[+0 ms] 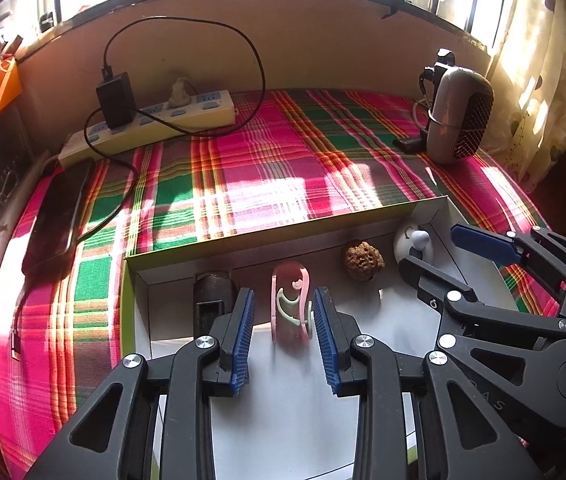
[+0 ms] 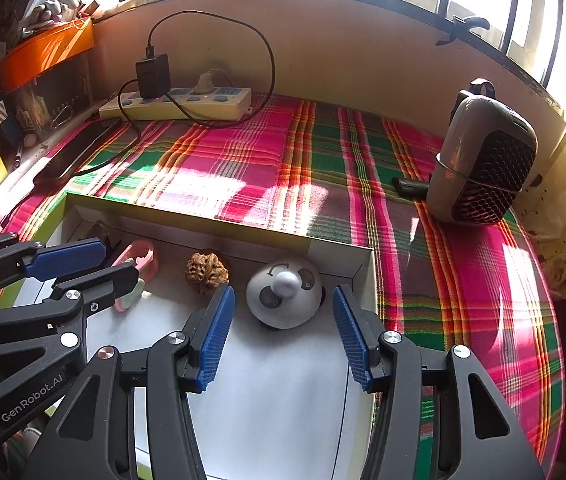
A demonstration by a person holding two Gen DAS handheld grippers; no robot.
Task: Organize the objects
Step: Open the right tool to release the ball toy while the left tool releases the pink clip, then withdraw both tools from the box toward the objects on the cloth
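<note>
In the white box [image 1: 139,280], the left gripper [image 1: 283,332] stands open around a pink clip [image 1: 289,304], its pads apart from it. Only this view shows the dark block [image 1: 211,294] at nine o'clock of the clip. The right gripper [image 2: 281,336] gapes open, gripping nothing, before the panda-faced dome [image 2: 283,292]; a walnut [image 2: 207,272] lies at ten o'clock of it.
</note>
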